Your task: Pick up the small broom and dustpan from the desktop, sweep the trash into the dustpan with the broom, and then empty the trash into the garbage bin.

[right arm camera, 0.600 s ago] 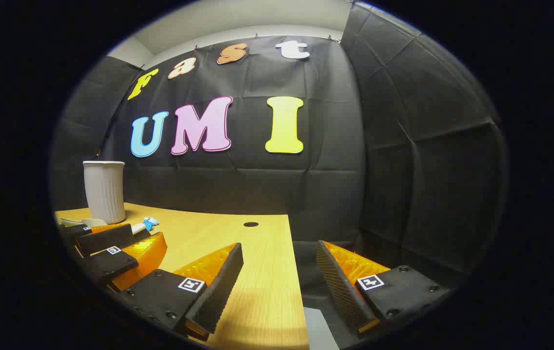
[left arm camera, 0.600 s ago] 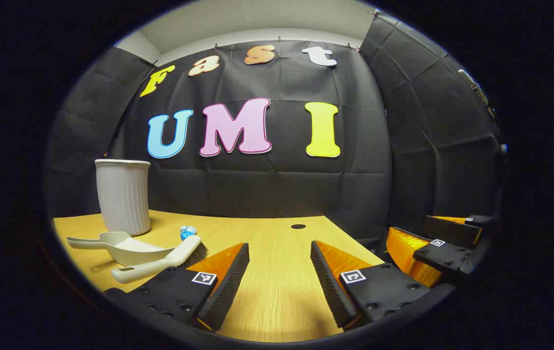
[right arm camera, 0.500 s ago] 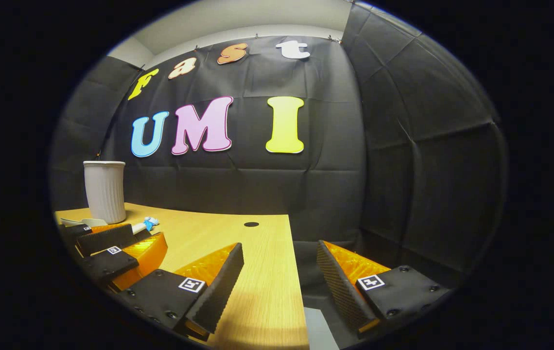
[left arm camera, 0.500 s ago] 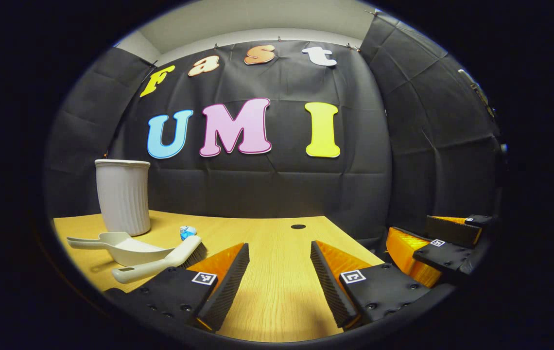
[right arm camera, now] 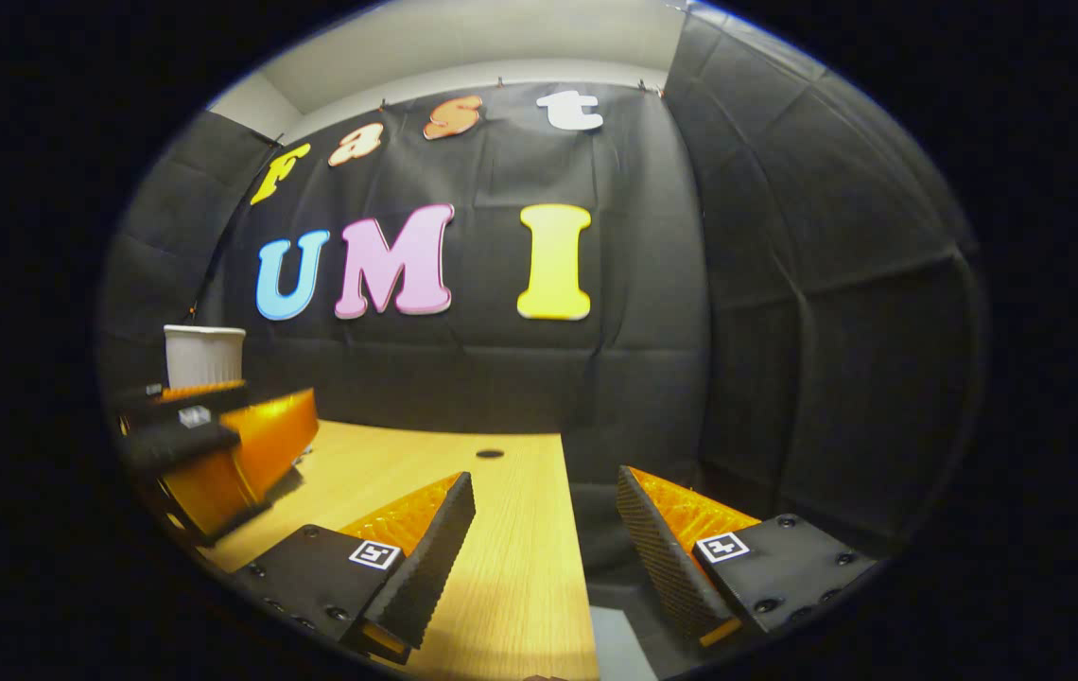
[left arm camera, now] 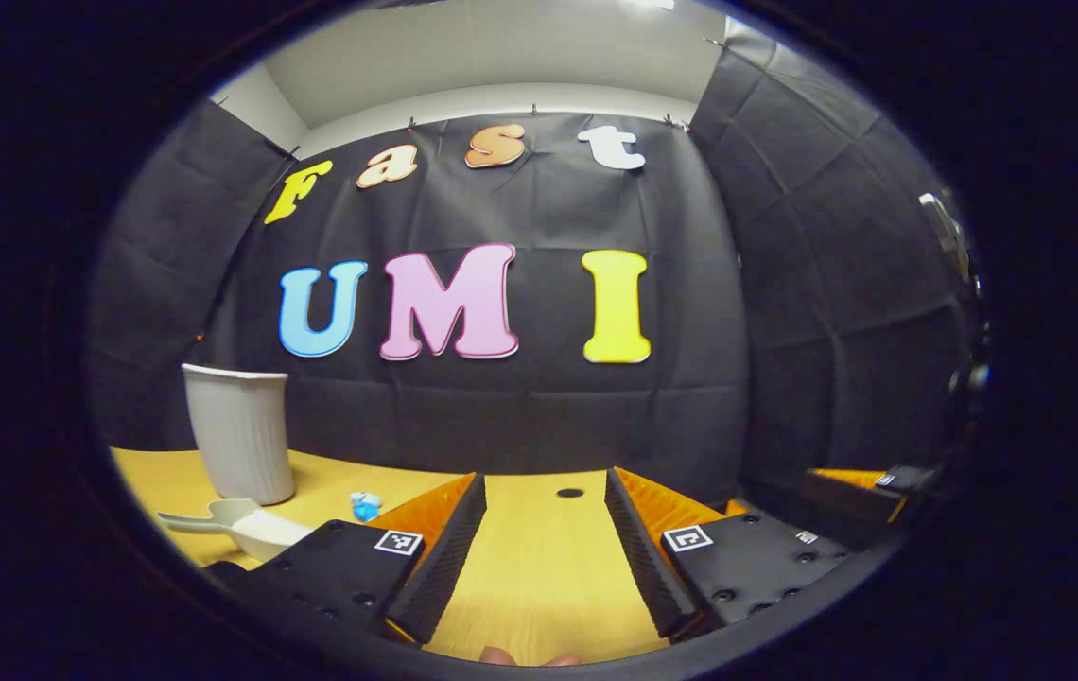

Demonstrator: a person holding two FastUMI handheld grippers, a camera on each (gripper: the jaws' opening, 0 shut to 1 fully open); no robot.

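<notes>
- My left gripper (left arm camera: 536,544) is held level above the near part of the desktop (left arm camera: 539,577), fingers spread wide with bare wood between them, gripping nothing
- My right gripper (right arm camera: 544,544) sits level at the desktop's right edge, its fingers just as far apart and empty; its left finger is over the wood, its right finger past the edge
- From the right gripper view, the left gripper (right arm camera: 217,445) shows off to the left, above the table and in front of the garbage bin (right arm camera: 204,356)
- From the left gripper view, the right gripper (left arm camera: 856,492) shows low on the far right, beyond the table edge
- The dustpan (left arm camera: 246,528) lies on the wood at the left, handle pointing left, partly hidden behind my left finger
- I cannot make out the broom behind that finger
- A small blue scrap of trash (left arm camera: 366,505) lies just right of the dustpan, near the bin's foot
- The white ribbed garbage bin (left arm camera: 238,433) stands upright at the far left of the desktop, close to the cloth wall (left arm camera: 520,416)
- A small dark round hole (left arm camera: 570,493) sits in the wood toward the far edge
- Black cloth closes the booth behind and to the right, with a pale ceiling (left arm camera: 492,47) above
</notes>
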